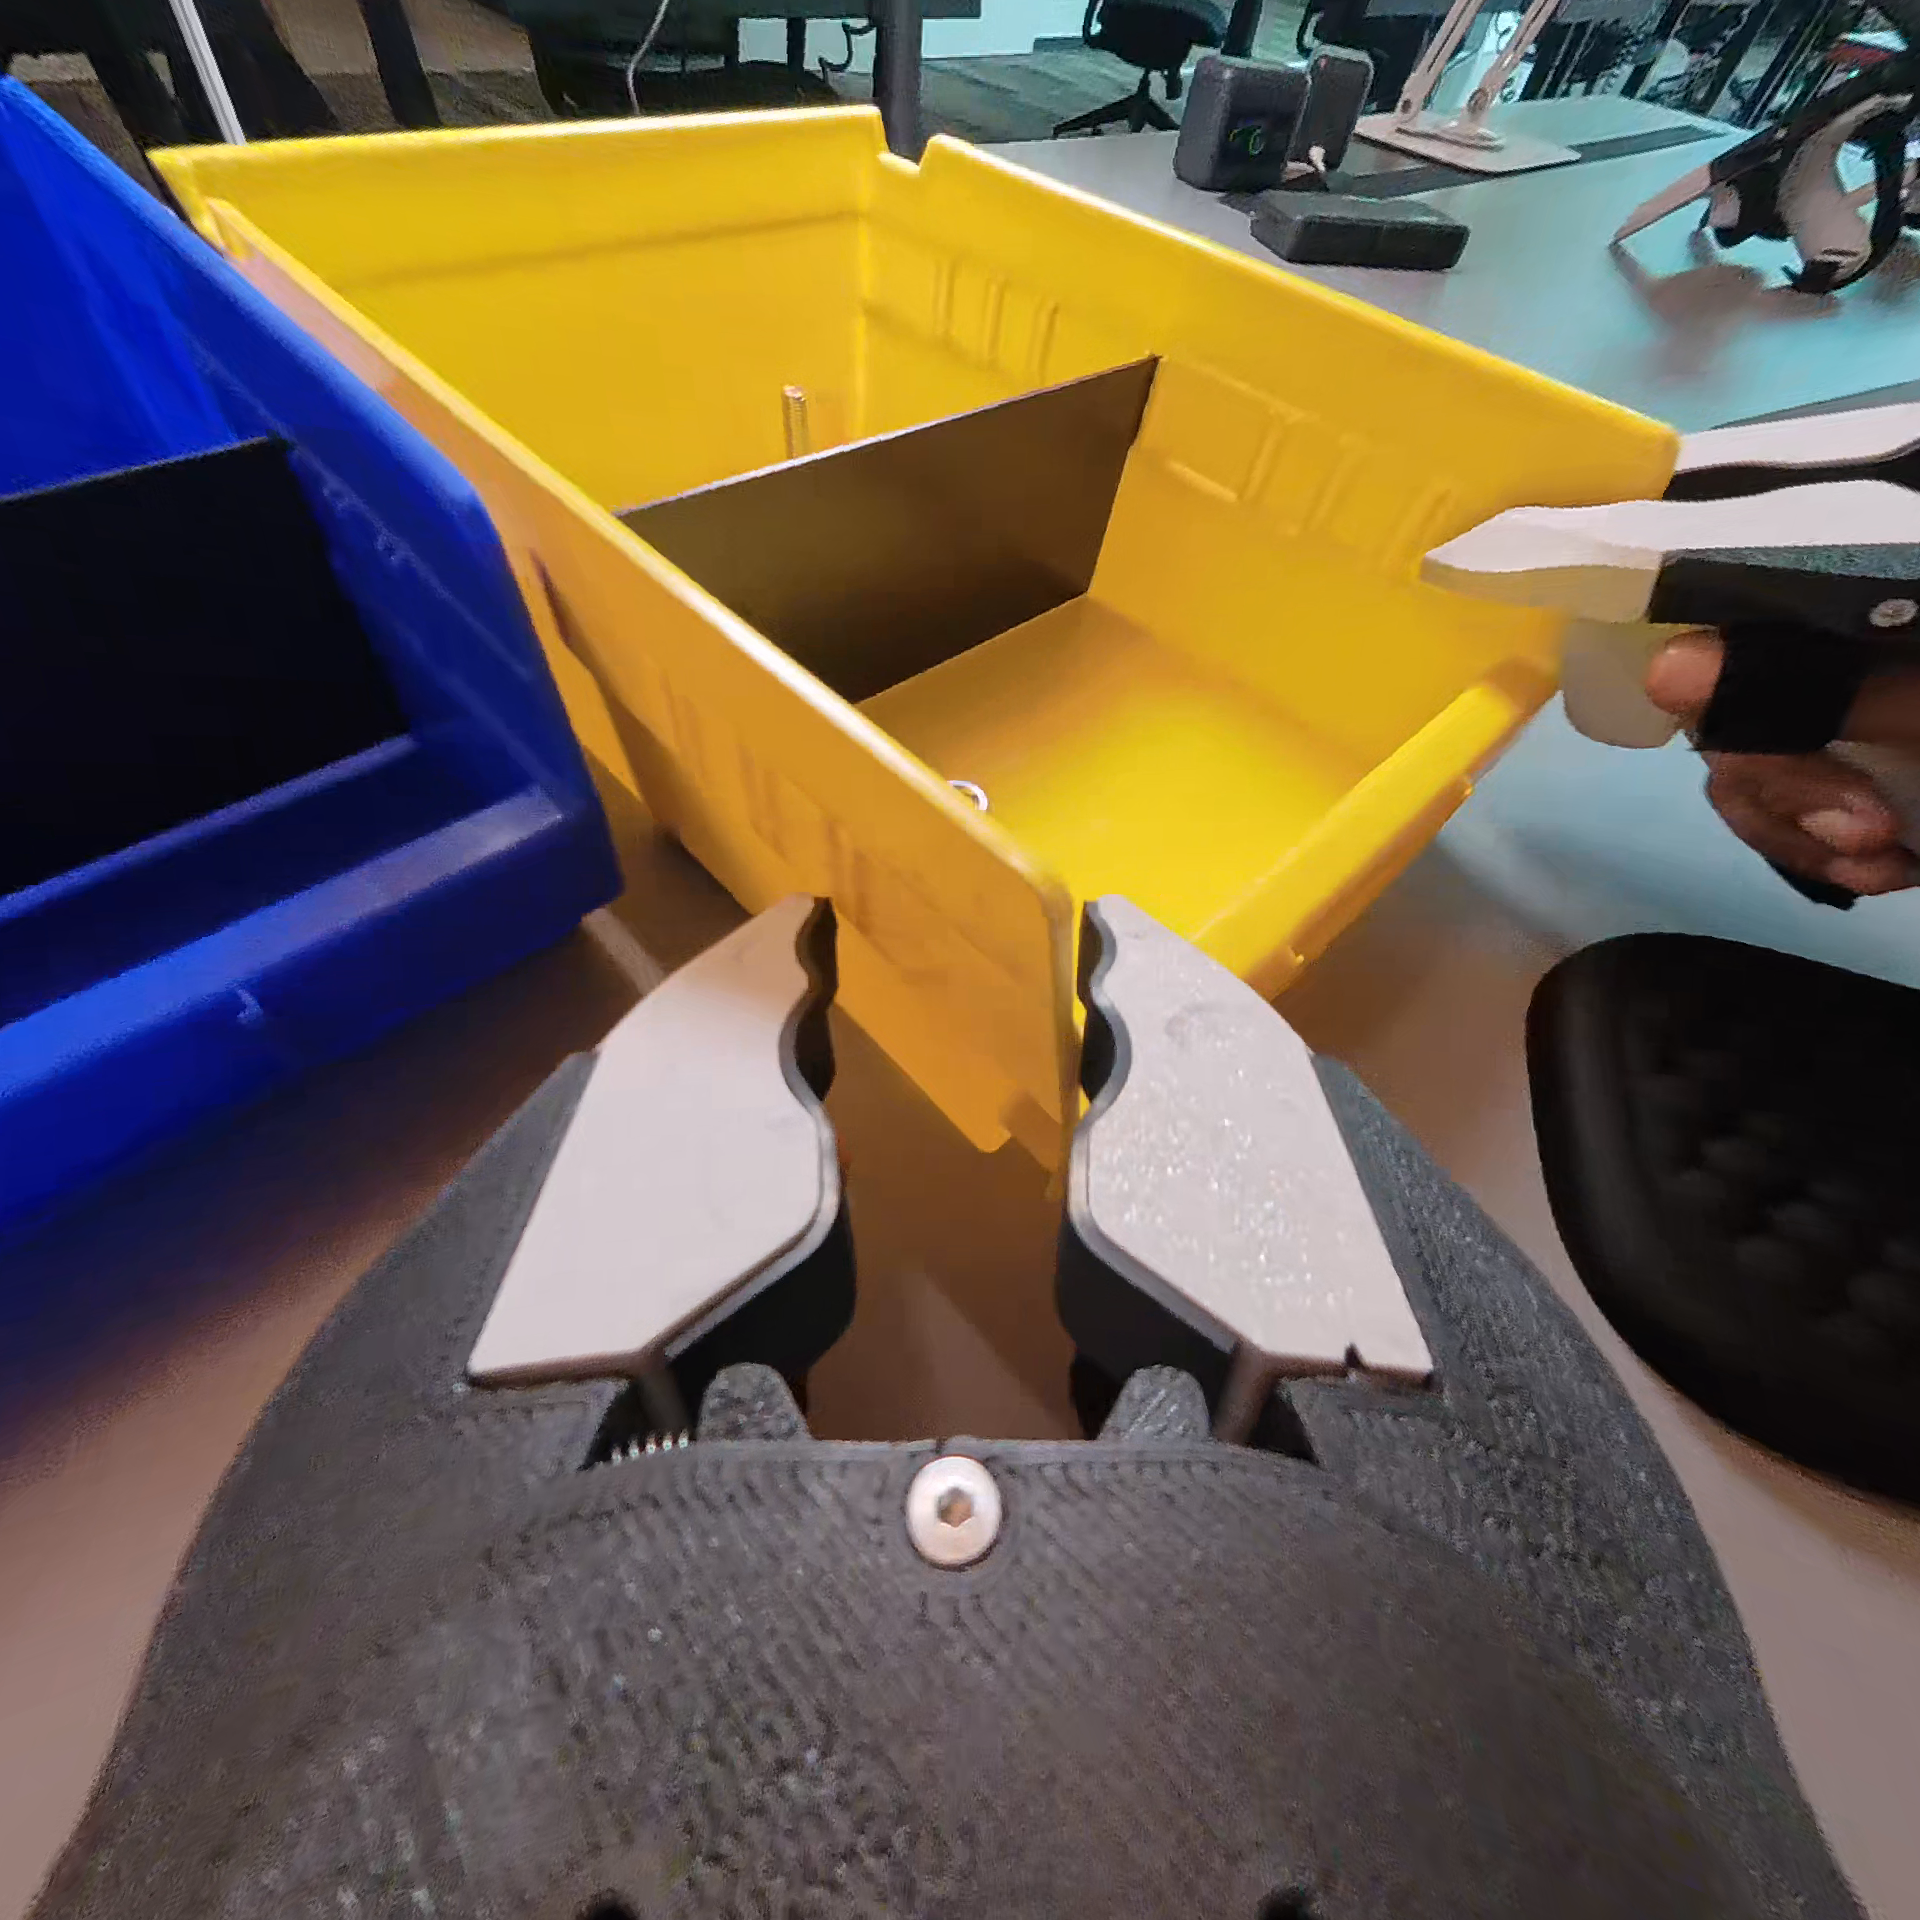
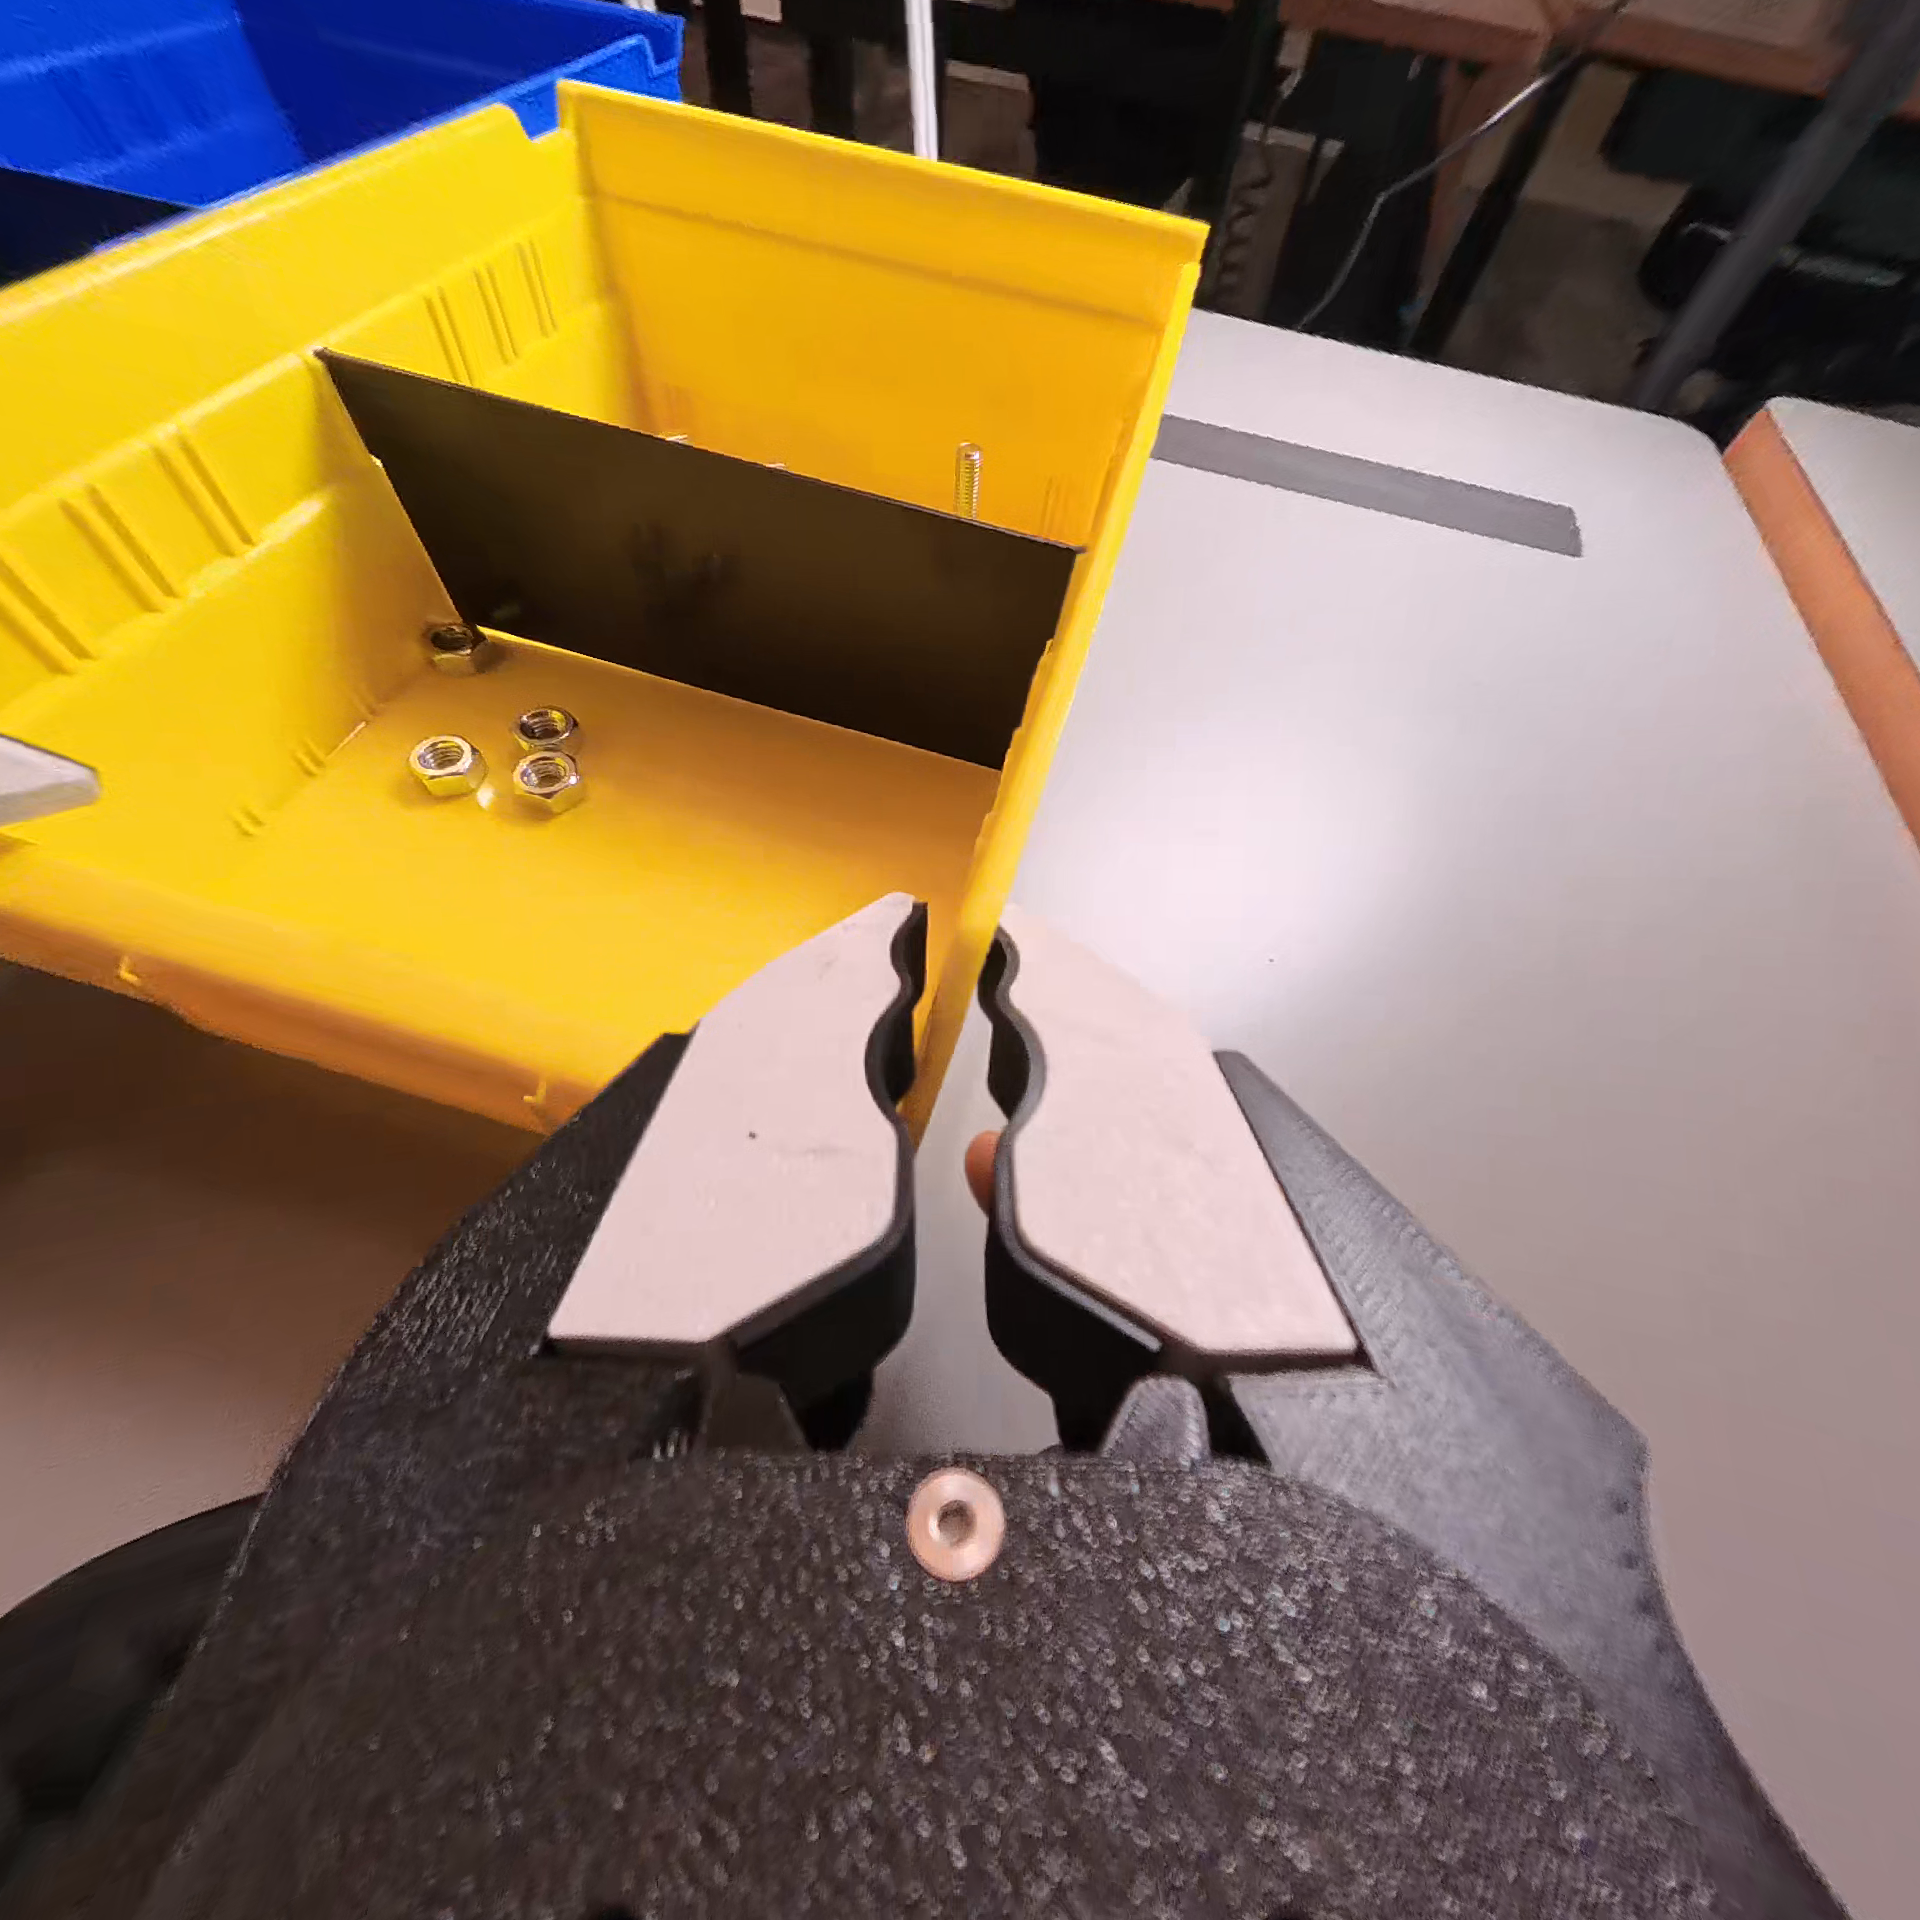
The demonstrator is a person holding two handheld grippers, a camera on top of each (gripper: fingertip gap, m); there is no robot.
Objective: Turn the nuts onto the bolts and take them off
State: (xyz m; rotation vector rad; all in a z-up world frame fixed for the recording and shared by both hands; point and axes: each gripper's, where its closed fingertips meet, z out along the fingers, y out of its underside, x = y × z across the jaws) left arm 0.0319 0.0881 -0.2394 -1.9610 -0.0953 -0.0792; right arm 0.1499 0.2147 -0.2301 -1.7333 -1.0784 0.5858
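Both grippers empty. Left gripper (image 1: 956,997) jaws spread, straddling the yellow bin (image 2: 831,270) corner wall; right gripper (image 2: 954,987) jaws slightly apart, over its side wall. Nuts (image 2: 499,758) loose in front compartment; bolt (image 2: 968,478) upright behind black divider (image 2: 727,592). Risks: jaws snagging the wall and shifting the bin; a small nut slipping.

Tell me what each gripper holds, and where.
Neither clearly holds anything. Each straddles a side wall of the bin near its front: left gripper open, right gripper close, clamp unclear.

Each wrist view looks forward along its jaws, close over the table: left at one corner of the yellow bin (image 1: 727,343), right at the opposite corner (image 2: 831,260); both share its divided interior.
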